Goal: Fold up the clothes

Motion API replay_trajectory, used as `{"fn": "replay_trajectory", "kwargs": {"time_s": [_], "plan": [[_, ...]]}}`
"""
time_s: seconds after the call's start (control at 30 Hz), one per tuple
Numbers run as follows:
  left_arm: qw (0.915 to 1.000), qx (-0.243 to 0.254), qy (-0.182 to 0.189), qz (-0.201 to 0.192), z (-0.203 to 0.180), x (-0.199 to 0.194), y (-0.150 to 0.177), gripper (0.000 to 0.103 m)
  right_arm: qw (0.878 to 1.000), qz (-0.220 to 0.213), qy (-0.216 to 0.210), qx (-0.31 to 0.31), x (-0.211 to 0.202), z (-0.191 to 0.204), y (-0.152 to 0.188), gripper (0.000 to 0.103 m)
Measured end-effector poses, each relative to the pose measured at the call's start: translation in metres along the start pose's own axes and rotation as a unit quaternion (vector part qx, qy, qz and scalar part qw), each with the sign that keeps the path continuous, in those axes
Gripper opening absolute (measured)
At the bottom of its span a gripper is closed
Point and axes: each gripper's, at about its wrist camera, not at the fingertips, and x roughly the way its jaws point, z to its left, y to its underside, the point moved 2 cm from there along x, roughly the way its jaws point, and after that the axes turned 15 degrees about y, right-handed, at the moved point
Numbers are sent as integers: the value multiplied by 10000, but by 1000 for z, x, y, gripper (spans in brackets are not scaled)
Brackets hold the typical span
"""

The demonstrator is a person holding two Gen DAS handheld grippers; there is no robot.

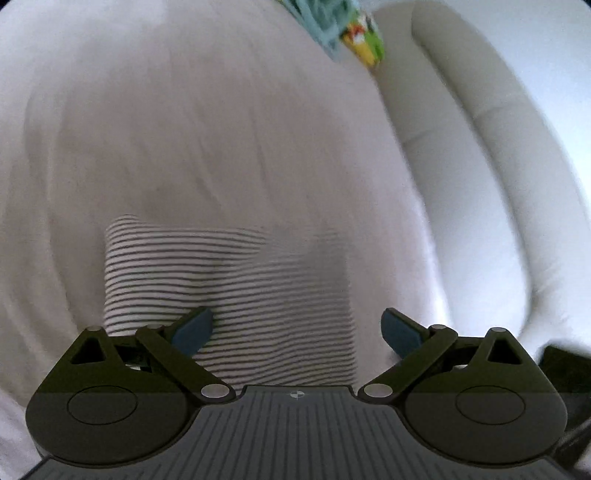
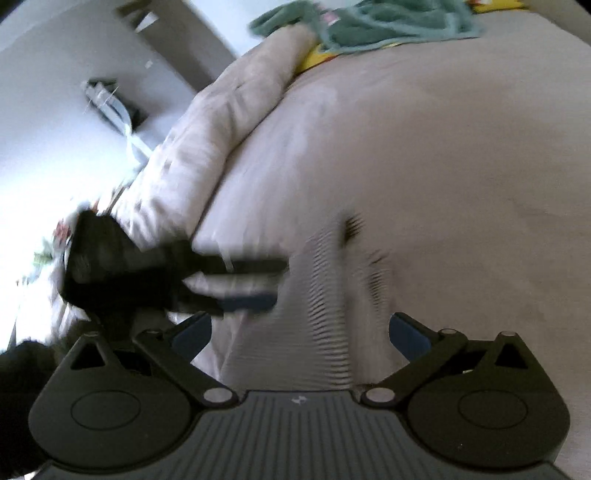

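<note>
A black-and-white striped garment (image 1: 236, 291) lies folded on the pale bed sheet (image 1: 207, 129). My left gripper (image 1: 297, 330) is open just above its near edge, with the blue pads (image 1: 194, 330) apart and empty. In the right wrist view the same striped garment (image 2: 332, 306) is blurred, under my open right gripper (image 2: 299, 332). The left gripper (image 2: 251, 280) shows there at the left of the garment, jaws apart.
A rolled white duvet (image 1: 491, 155) runs along the right of the bed, seen as a beige roll (image 2: 207, 147) in the right wrist view. A teal towel (image 2: 384, 22) and a yellow-green printed item (image 1: 364, 40) lie at the far end.
</note>
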Motion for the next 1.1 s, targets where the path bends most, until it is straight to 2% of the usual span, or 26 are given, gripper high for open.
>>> {"fn": "replay_trajectory", "kwargs": {"time_s": [0.03, 0.1, 0.17, 0.27, 0.33, 0.4, 0.47, 0.57, 0.63, 0.7, 0.77, 0.83, 0.9, 0.97, 1.03, 1.1], "plan": [[9999, 121, -95, 26, -4, -2, 0, 100, 9999, -52, 119, 84, -3, -5, -8, 103], [9997, 151, -110, -164, -8, -18, -3, 100, 9987, -233, 429, 151, -4, -8, -24, 103], [9976, 10, -263, -633, -4, -38, -7, 100, 9964, -439, 723, -104, 9, 1, -37, 103], [9876, -136, -929, -1256, 16, -53, -17, 100, 9883, -758, 1128, -694, 41, 30, -50, 103], [9839, -113, -1385, -1126, 31, -45, -16, 100, 9773, -692, 1649, -1137, 73, 47, -51, 103], [9810, -95, -1721, -888, 44, -33, -15, 100, 9558, -519, 2356, -1678, 105, 56, -42, 103], [9819, -82, -1793, -607, 54, -18, -13, 101, 9419, -634, 2711, -1880, 120, 53, -27, 103], [9821, -275, -1803, -466, 67, -5, -19, 103, 9202, -833, 3177, -2131, 140, 48, -6, 103], [9810, -343, -1867, -409, 69, 2, -27, 103, 9159, -874, 3223, -2226, 153, 56, -7, 103], [9798, -278, -1962, -285, 71, 7, -31, 103, 9172, -703, 3129, -2364, 166, 62, -12, 103], [9793, -231, -2001, -203, 75, 9, -34, 103, 9258, -412, 2939, -2341, 176, 61, -19, 103], [9793, -215, -2004, -175, 78, 13, -38, 103, 9467, 81, 2525, -1999, 181, 48, -32, 103], [9793, -200, -2001, -221, 75, 7, -39, 103, 9678, 629, 2041, -1331, 184, 27, -46, 103], [9796, -178, -1977, -315, 69, -2, -39, 103, 9804, 984, 1618, -544, 172, 6, -55, 103], [9810, -102, -1869, -505, 55, -20, -34, 103, 9851, 915, 1439, -208, 148, -4, -54, 103], [9836, 70, -1660, -704, 38, -35, -23, 103, 9858, 697, 1519, -172, 121, -6, -46, 103]]}}
